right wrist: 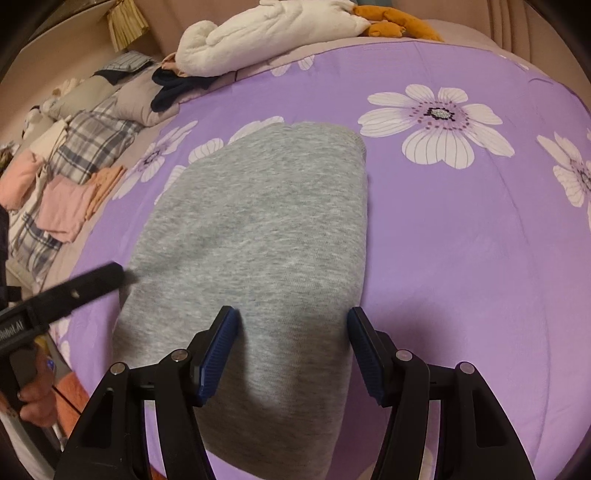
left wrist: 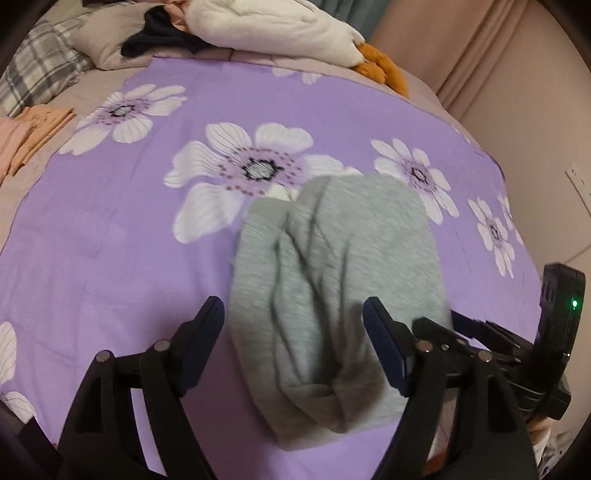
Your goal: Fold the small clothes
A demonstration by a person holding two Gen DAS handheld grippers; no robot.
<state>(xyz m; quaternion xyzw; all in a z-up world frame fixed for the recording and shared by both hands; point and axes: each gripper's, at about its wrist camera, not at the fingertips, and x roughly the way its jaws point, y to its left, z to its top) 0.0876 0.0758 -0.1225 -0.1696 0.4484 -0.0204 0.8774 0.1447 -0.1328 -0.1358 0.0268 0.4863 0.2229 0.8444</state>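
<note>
A small grey garment (left wrist: 332,266) lies folded on the purple flowered sheet (left wrist: 110,240); it also shows in the right wrist view (right wrist: 258,240), where its top is smooth. My left gripper (left wrist: 293,317) is open, its fingers spread either side of the garment's near end, just above it. My right gripper (right wrist: 291,325) is open too, its blue pads (right wrist: 218,354) straddling the near part of the garment. The left gripper's finger (right wrist: 88,284) shows at the garment's left edge in the right wrist view. The right gripper's body (left wrist: 554,332) shows at the right in the left wrist view.
Folded pink and orange clothes (right wrist: 74,206) lie at the left edge of the sheet. A plaid blanket (right wrist: 96,140), a dark garment (right wrist: 173,88), a white plush (right wrist: 266,33) and an orange toy (right wrist: 395,22) lie at the far side. A pink wall (left wrist: 517,92) is at the right.
</note>
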